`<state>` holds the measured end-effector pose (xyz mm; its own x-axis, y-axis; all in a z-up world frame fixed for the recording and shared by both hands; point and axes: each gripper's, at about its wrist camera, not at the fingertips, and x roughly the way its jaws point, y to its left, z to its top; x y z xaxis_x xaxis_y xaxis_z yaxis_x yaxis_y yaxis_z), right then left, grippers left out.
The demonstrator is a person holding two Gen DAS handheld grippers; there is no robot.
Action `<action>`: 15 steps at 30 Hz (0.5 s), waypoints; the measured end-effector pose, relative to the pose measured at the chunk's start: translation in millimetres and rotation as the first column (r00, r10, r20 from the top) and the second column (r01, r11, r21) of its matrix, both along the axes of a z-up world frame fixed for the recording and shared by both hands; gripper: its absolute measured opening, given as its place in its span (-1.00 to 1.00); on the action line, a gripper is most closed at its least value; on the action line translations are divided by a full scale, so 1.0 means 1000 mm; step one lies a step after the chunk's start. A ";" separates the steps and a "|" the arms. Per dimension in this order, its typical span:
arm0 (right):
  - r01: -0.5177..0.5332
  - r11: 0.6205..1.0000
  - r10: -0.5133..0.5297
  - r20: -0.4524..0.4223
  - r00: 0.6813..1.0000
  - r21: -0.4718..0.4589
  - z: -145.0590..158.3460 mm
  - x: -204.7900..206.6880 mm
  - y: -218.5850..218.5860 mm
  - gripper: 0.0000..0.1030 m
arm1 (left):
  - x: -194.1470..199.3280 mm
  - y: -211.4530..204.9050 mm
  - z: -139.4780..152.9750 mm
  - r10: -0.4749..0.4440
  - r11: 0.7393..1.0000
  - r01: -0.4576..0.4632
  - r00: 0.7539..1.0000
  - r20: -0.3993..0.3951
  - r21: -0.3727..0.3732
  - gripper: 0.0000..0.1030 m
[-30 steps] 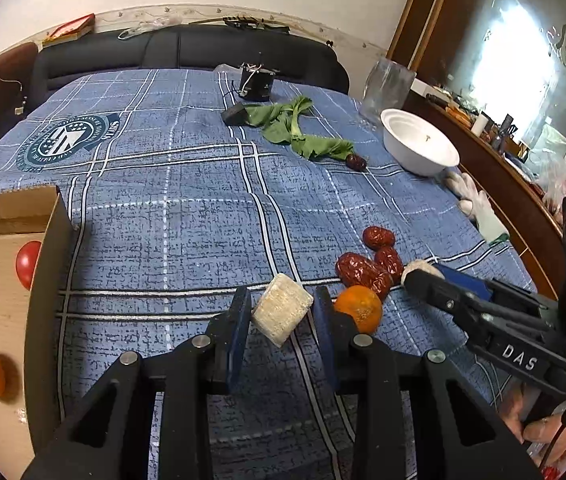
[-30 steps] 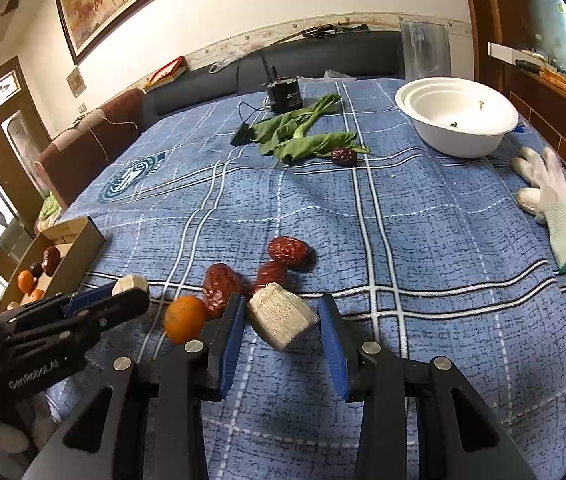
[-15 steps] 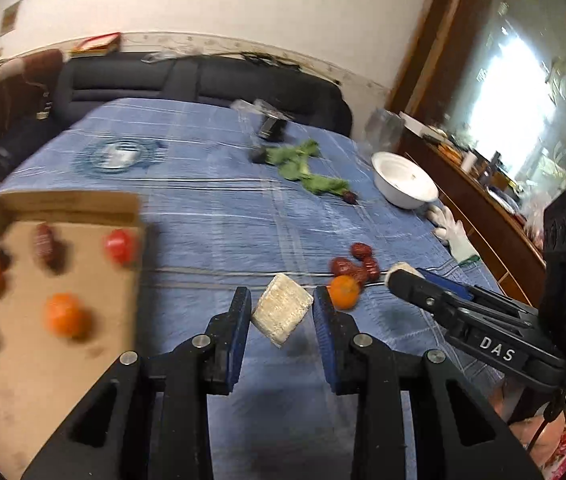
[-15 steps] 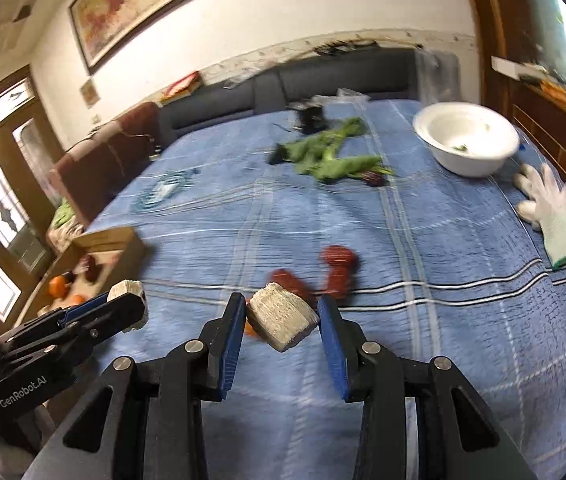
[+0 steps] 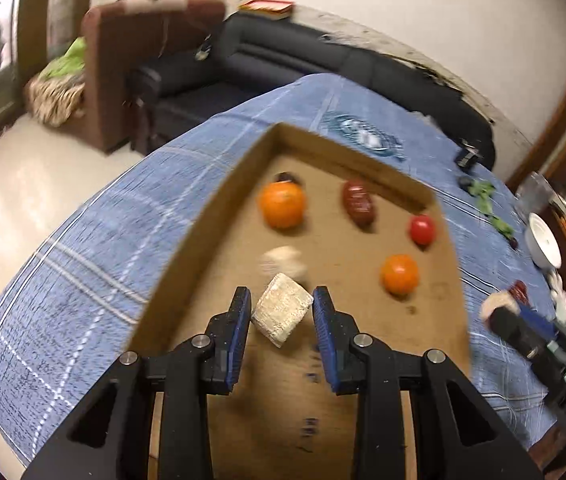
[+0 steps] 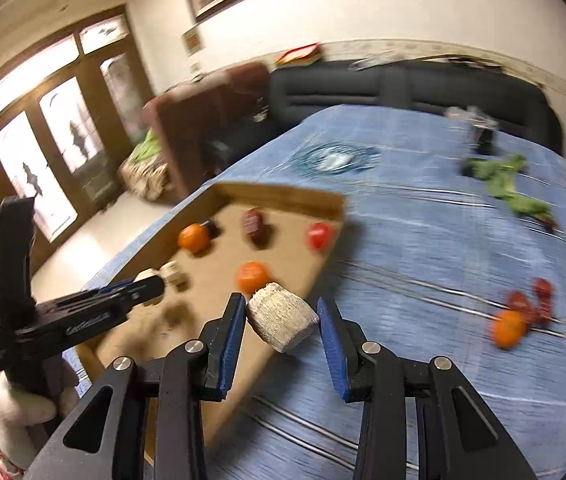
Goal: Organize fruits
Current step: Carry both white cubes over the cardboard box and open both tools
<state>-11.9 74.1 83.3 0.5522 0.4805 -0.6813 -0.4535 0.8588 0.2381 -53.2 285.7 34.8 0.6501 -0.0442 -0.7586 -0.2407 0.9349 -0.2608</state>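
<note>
Swung from the loose fruit to above the cardboard box (image 5: 211, 216), both left tongs (image 5: 282, 314) and right tongs (image 6: 281, 314) pinch pale, rough-skinned chunks, likely ready for placing.

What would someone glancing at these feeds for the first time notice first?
Probably the pale cut chunks: one chunk clamped in the left gripper above the cardboard box, a second chunk in the right gripper at the box's edge. Next, the bright fruit: two oranges and a red tomato in the box, and a lone orange on the blue cloth.
</note>
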 end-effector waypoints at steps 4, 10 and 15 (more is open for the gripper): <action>-0.045 0.998 0.043 -0.046 0.998 -0.039 -0.022 0.011 0.032 -0.19 | 0.004 0.009 -0.010 0.013 1.000 -0.014 1.000 -0.025 -0.023 -0.40; -0.066 0.996 0.060 -0.090 0.994 -0.064 -0.042 0.026 0.054 -0.19 | 0.011 0.007 -0.012 0.002 0.999 -0.003 1.000 -0.030 -0.033 -0.39; -0.066 0.996 0.061 -0.092 0.994 -0.052 -0.040 0.027 0.056 -0.06 | 0.008 0.013 -0.006 0.016 0.998 -0.016 1.000 -0.004 -0.066 -0.30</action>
